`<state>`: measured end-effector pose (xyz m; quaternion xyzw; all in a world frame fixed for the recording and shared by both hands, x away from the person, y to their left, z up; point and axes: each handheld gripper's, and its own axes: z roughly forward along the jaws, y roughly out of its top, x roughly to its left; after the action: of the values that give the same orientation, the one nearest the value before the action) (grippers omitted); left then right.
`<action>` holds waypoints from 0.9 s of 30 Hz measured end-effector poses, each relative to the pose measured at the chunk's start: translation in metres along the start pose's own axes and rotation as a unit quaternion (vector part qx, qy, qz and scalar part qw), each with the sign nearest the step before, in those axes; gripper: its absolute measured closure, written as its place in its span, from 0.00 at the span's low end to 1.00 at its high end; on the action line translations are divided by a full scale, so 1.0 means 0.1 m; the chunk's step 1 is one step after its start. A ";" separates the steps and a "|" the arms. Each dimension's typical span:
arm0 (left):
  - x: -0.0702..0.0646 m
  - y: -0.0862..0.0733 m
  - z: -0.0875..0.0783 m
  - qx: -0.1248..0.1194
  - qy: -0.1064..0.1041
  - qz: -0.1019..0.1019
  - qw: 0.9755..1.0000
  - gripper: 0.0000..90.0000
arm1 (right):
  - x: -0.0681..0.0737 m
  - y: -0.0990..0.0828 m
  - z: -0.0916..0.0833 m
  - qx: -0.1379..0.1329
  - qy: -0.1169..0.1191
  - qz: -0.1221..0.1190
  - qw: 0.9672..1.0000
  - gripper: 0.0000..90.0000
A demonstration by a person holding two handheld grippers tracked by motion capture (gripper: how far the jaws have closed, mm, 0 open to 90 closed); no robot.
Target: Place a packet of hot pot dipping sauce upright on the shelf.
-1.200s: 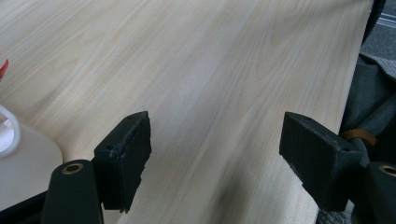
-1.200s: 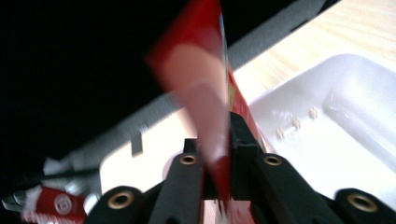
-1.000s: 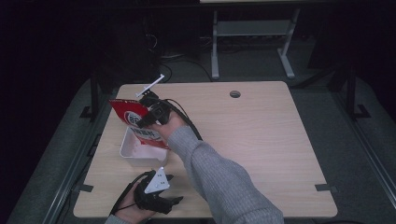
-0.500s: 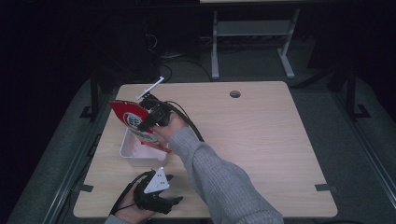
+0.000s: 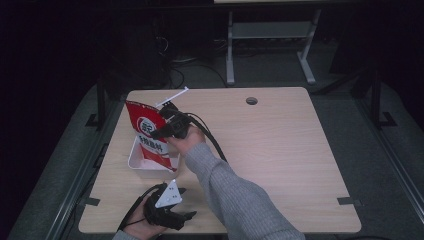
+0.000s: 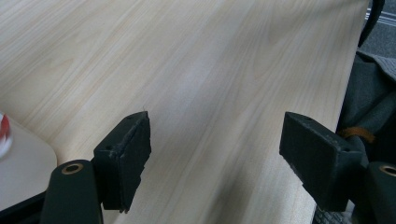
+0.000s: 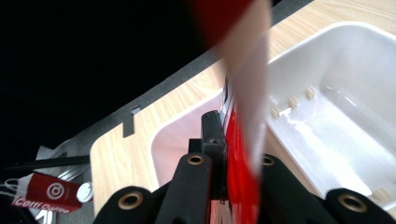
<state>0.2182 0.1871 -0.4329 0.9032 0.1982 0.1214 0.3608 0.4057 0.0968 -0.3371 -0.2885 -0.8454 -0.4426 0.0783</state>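
A red and white bag (image 5: 149, 133) stands tilted over a white tray (image 5: 136, 163) at the table's left. My right gripper (image 5: 161, 131) is shut on the bag's side and holds it up, its lower end inside the tray. In the right gripper view the bag (image 7: 243, 140) is pinched between the black jaws, with the white tray (image 7: 355, 93) below it. My left gripper (image 5: 187, 215) rests near the table's front edge, held by a hand. In the left gripper view the left gripper (image 6: 215, 154) stands open over bare wood, and a corner of the tray (image 6: 23, 163) shows at the left.
The light wood table (image 5: 280, 150) has a round cable hole (image 5: 251, 100) at the back. Black cables trail from both grippers. A metal stand (image 5: 270, 35) sits on the floor behind the table. A red package (image 7: 46, 193) lies on the floor past the table's edge.
The right gripper has raised the bag's top and turned it more upright over the tray. The left gripper has stayed in place.
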 end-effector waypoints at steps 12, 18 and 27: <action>-0.01 0.00 0.01 0.000 -0.001 0.001 1.000 0.27 | 0.04 -0.12 0.00 -0.009 -0.022 -0.044 0.999 0.99; -0.01 0.00 0.02 0.001 -0.001 0.001 1.000 0.27 | 0.06 -0.16 -0.04 -0.016 -0.047 -0.063 0.997 0.99; -0.01 0.00 0.01 0.000 -0.003 0.002 1.000 0.27 | 0.10 -0.22 -0.04 -0.043 -0.049 -0.077 0.995 0.99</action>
<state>0.2179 0.1857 -0.4339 0.9039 0.1959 0.1195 0.3611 0.3846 0.0882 -0.3458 -0.2471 -0.8479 -0.4689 -0.0102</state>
